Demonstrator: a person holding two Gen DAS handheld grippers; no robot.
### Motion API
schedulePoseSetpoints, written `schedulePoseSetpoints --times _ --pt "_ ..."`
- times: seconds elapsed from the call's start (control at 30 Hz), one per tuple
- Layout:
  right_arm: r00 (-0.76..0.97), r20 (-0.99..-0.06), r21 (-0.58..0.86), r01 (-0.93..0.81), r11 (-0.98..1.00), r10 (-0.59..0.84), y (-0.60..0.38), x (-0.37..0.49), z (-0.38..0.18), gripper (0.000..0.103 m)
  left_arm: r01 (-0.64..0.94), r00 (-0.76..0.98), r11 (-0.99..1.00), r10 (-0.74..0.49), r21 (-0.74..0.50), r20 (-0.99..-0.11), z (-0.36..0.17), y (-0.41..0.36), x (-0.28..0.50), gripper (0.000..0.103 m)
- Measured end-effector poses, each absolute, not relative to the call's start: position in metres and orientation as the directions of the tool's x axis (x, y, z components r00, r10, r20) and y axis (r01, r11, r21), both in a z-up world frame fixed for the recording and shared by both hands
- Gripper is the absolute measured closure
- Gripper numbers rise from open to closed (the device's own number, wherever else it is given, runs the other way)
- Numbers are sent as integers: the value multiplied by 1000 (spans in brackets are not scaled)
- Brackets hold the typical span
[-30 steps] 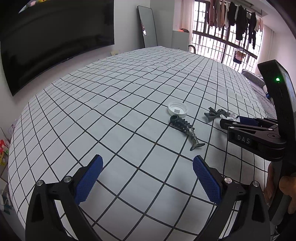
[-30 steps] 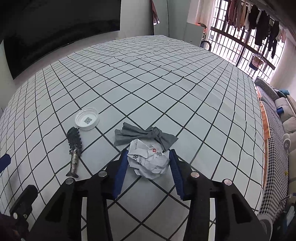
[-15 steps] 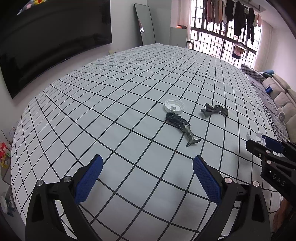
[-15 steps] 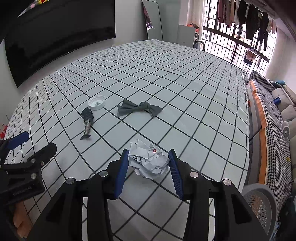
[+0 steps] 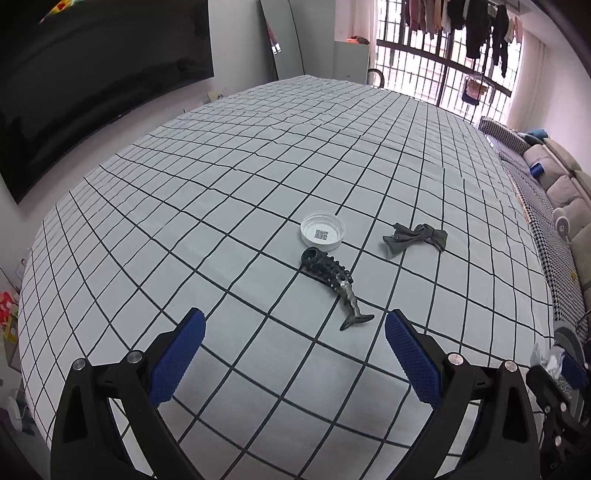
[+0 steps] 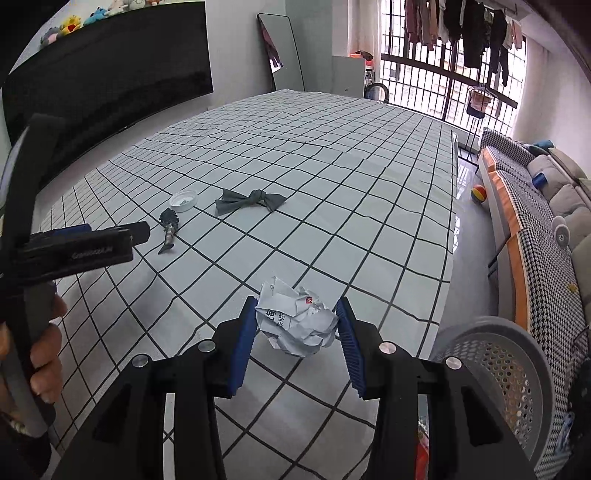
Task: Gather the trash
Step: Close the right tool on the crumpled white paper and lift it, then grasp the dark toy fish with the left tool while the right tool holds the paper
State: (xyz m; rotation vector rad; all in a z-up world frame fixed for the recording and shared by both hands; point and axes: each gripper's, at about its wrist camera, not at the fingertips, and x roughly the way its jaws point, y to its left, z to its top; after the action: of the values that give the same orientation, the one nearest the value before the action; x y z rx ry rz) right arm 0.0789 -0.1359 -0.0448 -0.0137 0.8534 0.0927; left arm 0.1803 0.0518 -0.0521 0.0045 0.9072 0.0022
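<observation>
My right gripper (image 6: 297, 330) is shut on a crumpled white paper ball (image 6: 295, 321) and holds it above the table's right edge, left of a grey perforated waste basket (image 6: 495, 354). The paper ball also shows at the right edge of the left wrist view (image 5: 548, 356). My left gripper (image 5: 293, 347) is open and empty above the checked tablecloth (image 5: 221, 192). Ahead of it lie a dark fish-shaped toy (image 5: 332, 282), a white lid (image 5: 322, 231) and a grey knotted cloth (image 5: 415, 238). The same three show in the right wrist view: toy (image 6: 169, 229), lid (image 6: 183, 200), cloth (image 6: 251, 200).
A large dark TV (image 5: 92, 85) hangs on the left wall. A sofa (image 6: 546, 206) stands to the right of the table, with a ball (image 6: 479, 192) on the floor. A barred window with hanging clothes (image 5: 461, 33) is at the back.
My right gripper has lifted the paper ball off the table and carried it back and right, to beside the basket. My left gripper stays open and has barely moved.
</observation>
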Motion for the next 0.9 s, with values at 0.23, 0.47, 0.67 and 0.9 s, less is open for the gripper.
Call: schedulePoseSetpoints --times 0.23,0.47,0.67,0.9 --pt "648 -753 81 -77 994 112 -151 72 -49 61 -19 568 999 50 47 -822 -70 41 210 7" --pt "641 -755 113 -79 990 137 -156 71 -52 61 -33 544 996 84 79 -835 -82 37 227 22" --pt "645 -751 125 -71 990 141 -160 69 -53 61 -18 552 999 46 44 -833 -83 38 231 44" --pt "651 -746 131 -65 989 142 -163 65 -51 61 40 558 998 13 43 -829 -79 28 207 83"
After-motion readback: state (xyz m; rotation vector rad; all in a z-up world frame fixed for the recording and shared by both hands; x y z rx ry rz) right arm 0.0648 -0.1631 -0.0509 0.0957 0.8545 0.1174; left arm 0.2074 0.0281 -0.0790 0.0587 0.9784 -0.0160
